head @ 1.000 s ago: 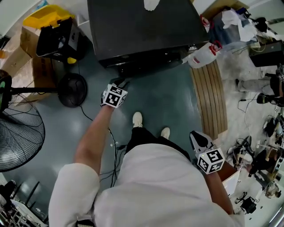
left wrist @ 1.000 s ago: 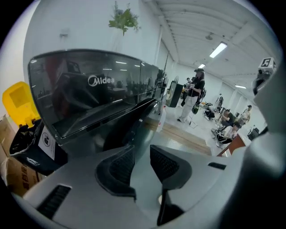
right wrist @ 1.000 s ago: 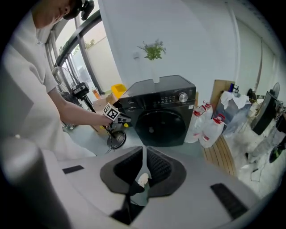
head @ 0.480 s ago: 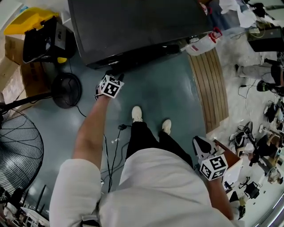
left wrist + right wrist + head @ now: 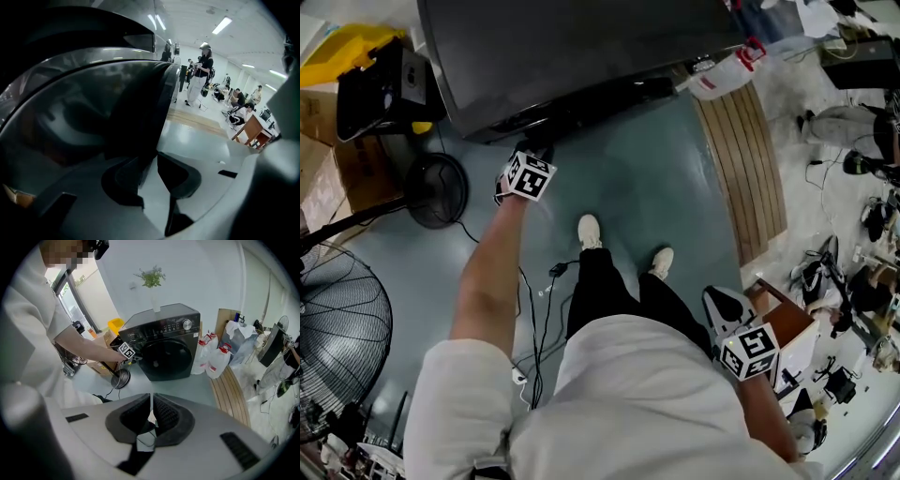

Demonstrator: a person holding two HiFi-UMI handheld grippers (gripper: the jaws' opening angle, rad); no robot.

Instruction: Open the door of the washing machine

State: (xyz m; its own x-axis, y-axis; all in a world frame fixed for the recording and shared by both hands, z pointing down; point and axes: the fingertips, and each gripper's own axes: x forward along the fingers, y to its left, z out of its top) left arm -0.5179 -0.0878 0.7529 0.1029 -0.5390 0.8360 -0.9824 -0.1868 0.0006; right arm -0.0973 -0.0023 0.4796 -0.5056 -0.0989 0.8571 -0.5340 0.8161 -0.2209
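Note:
The black washing machine (image 5: 581, 47) fills the top of the head view; in the right gripper view its round door (image 5: 166, 357) is closed. My left gripper (image 5: 539, 150) is at the door's left edge, arm stretched out. In the left gripper view the door's dark curved rim (image 5: 136, 108) runs down into the gap between the jaws (image 5: 151, 161), which are closing; light still shows beside the right pad. My right gripper (image 5: 719, 298) hangs by the person's right side, its pads (image 5: 151, 404) together on nothing, pointing toward the machine from a distance.
A floor fan (image 5: 337, 309), a round stand base (image 5: 436, 190), a black box (image 5: 380, 84) and cardboard stand left of the machine. White jugs (image 5: 722, 80) and a wooden slatted board (image 5: 745, 159) lie right. Cables (image 5: 539, 291) trail by the person's feet. Cluttered gear lines the right edge.
My left gripper has gone down and in to the machine's front at the door's left edge. The person has stepped closer. The right gripper has barely shifted.

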